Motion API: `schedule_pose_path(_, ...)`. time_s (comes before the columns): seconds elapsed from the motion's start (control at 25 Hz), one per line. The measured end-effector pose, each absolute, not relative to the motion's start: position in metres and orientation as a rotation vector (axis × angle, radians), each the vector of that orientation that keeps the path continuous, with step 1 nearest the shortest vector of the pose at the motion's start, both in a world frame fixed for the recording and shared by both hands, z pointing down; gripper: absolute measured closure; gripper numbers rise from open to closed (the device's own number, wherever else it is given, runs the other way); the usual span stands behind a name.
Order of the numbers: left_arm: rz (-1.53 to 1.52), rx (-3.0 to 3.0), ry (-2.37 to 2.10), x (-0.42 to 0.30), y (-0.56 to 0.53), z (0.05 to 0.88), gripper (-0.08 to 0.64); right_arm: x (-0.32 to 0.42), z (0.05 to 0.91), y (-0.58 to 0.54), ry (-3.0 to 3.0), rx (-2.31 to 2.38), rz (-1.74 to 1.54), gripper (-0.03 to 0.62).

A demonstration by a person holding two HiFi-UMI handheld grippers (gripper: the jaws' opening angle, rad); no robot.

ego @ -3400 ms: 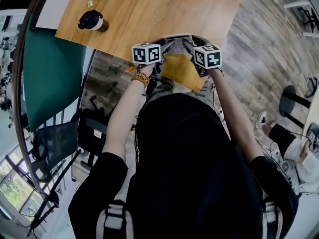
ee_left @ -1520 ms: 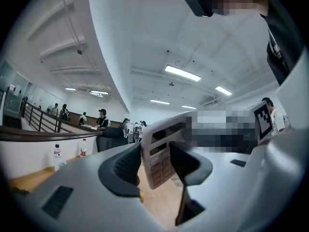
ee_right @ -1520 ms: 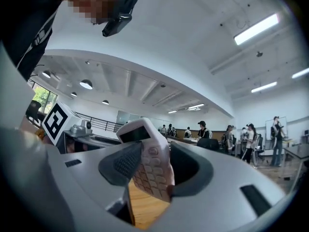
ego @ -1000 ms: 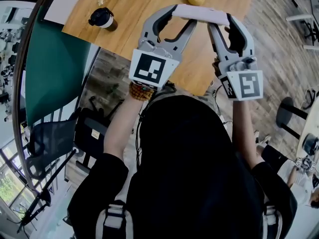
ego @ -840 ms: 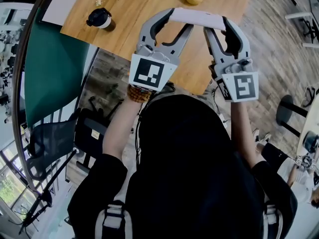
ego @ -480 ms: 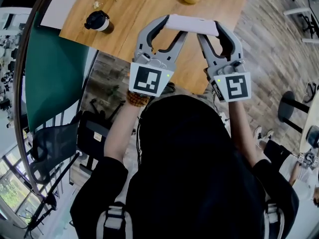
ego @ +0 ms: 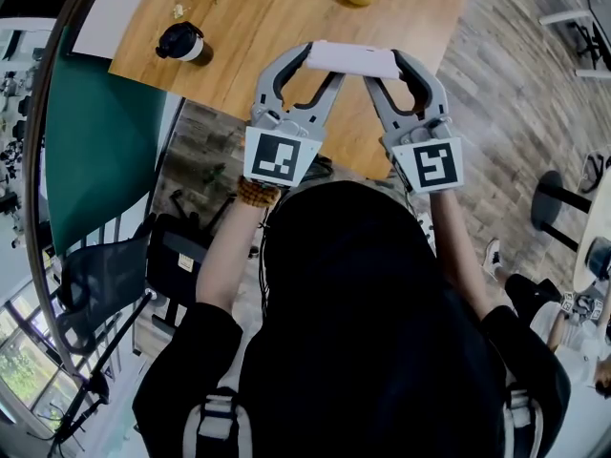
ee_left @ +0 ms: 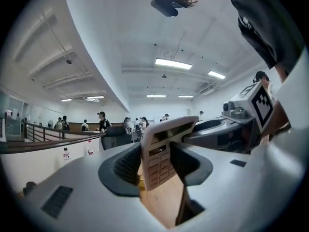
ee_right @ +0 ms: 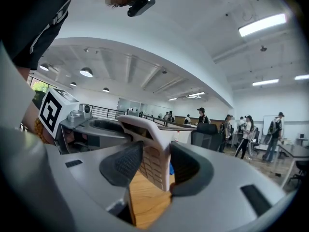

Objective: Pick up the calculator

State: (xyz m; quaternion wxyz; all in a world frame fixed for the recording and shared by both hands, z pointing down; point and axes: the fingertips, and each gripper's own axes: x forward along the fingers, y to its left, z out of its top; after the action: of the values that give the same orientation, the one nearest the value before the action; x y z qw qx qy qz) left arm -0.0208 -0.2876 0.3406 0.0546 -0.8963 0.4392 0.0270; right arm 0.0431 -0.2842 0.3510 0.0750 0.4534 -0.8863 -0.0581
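Left gripper [ego: 320, 62], right gripper [ego: 385, 65], each clamping a calculator [ego: 351, 58] end, seemingly above table [ego: 277, 17]

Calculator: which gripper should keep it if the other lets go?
Left, but only just. The left gripper and right gripper each have jaws shut on one end of the calculator, over the table. The left seems to hold more of it between its jaws.

- The calculator [ego: 351, 58], clamped at its 2 ends by the left gripper [ego: 323, 62] and the right gripper [ego: 382, 67], lies lower over the table [ego: 267, 27] than 1 second before, nearer the front edge.
- Against 3.4 seconds before, both grippers stand raised above that edge, jaws in plain sight.
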Motion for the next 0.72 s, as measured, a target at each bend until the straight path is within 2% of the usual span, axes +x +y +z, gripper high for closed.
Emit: schedule_pose_path(0.72, -0.001, -2.757, 1.351, -0.018, -0.289, 0.367, 0.358, 0.045, 0.377, -0.286, -2.586, 1.335, -0.167, 0.414)
